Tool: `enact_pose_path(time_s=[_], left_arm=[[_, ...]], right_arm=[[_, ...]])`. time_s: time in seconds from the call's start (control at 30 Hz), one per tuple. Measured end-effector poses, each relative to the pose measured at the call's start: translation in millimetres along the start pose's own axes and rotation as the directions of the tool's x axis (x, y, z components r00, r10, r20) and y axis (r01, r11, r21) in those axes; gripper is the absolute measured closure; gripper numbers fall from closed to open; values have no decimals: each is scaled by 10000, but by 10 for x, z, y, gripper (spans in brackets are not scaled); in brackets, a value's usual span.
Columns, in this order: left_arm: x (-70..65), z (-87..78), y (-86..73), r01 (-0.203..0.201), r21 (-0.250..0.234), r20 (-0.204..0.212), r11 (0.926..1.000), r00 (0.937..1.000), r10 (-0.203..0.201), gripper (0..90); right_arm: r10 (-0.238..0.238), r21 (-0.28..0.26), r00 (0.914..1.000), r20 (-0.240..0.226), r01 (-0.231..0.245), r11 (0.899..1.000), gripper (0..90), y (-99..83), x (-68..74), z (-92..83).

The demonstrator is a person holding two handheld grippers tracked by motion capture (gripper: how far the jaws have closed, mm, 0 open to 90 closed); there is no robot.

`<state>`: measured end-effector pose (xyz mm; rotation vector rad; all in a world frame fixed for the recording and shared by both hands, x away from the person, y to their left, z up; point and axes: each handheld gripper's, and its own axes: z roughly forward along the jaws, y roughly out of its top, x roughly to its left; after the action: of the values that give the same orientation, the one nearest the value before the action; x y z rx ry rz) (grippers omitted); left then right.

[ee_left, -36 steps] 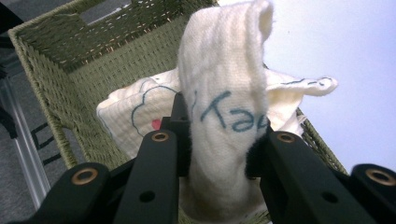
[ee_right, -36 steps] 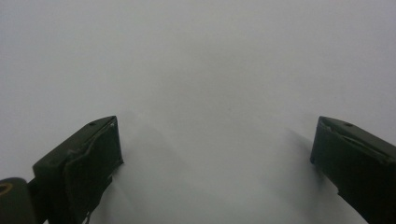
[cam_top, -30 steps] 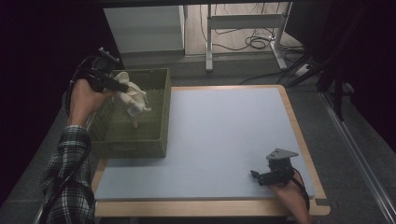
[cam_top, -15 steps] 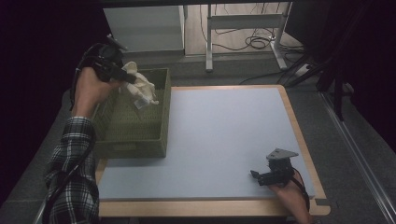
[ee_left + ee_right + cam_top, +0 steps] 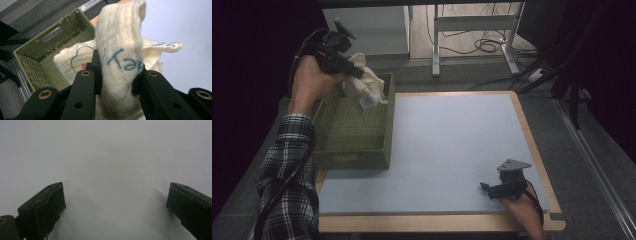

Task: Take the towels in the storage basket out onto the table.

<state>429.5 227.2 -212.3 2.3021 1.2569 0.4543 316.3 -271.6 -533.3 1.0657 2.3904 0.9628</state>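
Left gripper [image 5: 357, 75] is raised above the far end of the basket [image 5: 357, 150], jaws clamped on a cloth [image 5: 120, 67], forearm in a plaid sleeve [image 5: 287, 165] reaching up alongside the basket. Right gripper [image 5: 486, 188] sits low, well right of the basket, jaws spread wide with nothing between them.

At the upper left of the frame my left tool [image 5: 353, 71] grips a cream cloth [image 5: 366, 86] hanging above the green woven basket [image 5: 357, 150]. At lower right my right tool [image 5: 486, 188] rests on the pale blue worktop [image 5: 452, 145], jaws seemingly apart.
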Motion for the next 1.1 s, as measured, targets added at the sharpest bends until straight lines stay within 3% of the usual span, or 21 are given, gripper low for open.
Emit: enact_pose_path(time_s=[0.27,0.63,0.83,0.97,1.0,1.03,1.07,1.1], left_arm=[[-204,-131,208,-429,-234,124,9988,9990,432,729],[-478,-125,418,-828,-647,542,9945,9948,864,728],[-647,-25,534,-1189,-693,867,9905,9884,1248,727],[-769,112,599,-1436,-769,1213,9866,9809,1522,725],[-840,199,628,-1579,-761,1384,9845,9761,1673,724],[-840,199,628,-1579,-761,1384,9845,9761,1673,724],[-909,292,650,-1680,-770,1578,9828,9712,1784,724],[-909,292,650,-1680,-770,1578,9828,9712,1784,723]], right_arm=[[0,0,10000,3,0,10000,19,0,0,0],[5,-1,10000,-11,-5,10000,19,0,0,0],[7,-1,10000,-12,-7,10000,19,0,0,0],[11,4,10000,-17,-11,10000,19,0,1,-1],[8,6,10000,-16,-8,10000,19,0,0,-1],[8,6,10000,-16,-8,10000,19,0,0,-1],[10,7,10000,-17,-10,10000,19,0,0,-1],[10,7,10000,-17,-10,10000,19,0,0,-1]])
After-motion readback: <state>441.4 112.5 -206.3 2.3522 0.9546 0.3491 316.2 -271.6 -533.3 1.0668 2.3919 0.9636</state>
